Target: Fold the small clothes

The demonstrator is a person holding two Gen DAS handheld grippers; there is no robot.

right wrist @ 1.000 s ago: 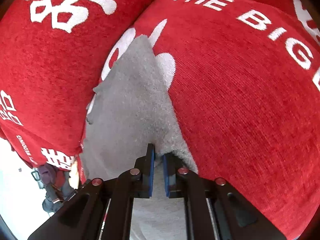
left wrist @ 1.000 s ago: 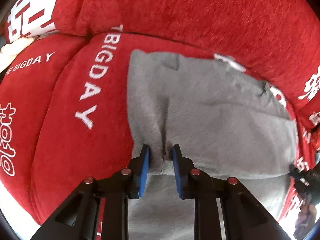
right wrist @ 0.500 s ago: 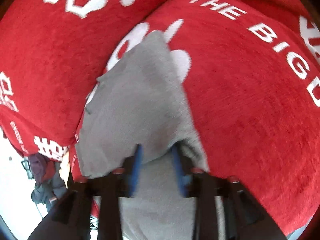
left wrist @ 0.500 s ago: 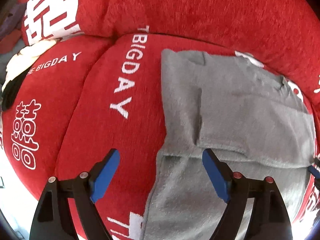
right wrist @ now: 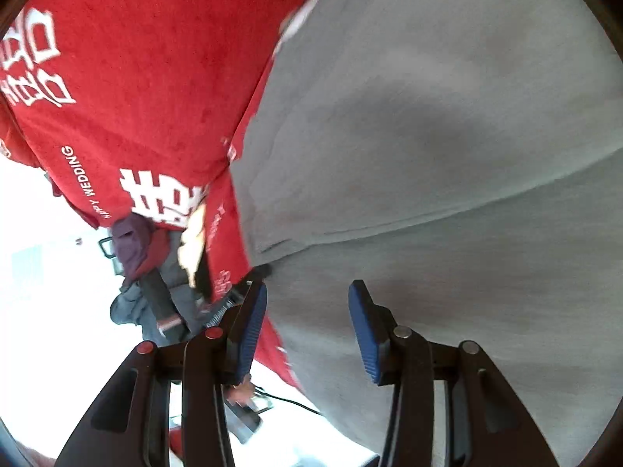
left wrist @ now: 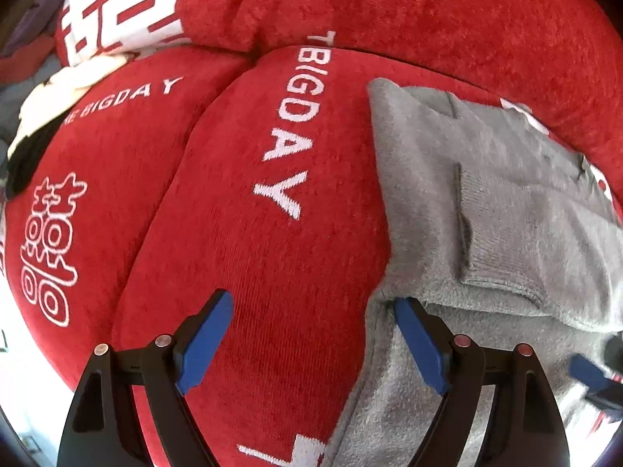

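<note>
A small grey fleece garment [left wrist: 506, 210] lies partly folded on a red sofa cushion [left wrist: 241, 233], its upper layer laid over the lower part. My left gripper [left wrist: 311, 323] is open and empty, with its right pad by the garment's left edge. My right gripper [right wrist: 307, 311] is open and empty, low over the same grey garment [right wrist: 447, 136] near its left edge. The right gripper's blue tip shows at the right edge of the left wrist view [left wrist: 592, 373].
The red sofa cover carries white lettering [left wrist: 296, 124]. A red back cushion [left wrist: 428, 11] rises behind the garment. A pile of other clothes [right wrist: 148, 272] lies beyond the sofa's side. A white and black item [left wrist: 50, 109] lies at the far left.
Both grippers have let go of the garment's folded edge and opened. The left one drew back and to the left. The right one swung to look across the garment toward the sofa's side.
</note>
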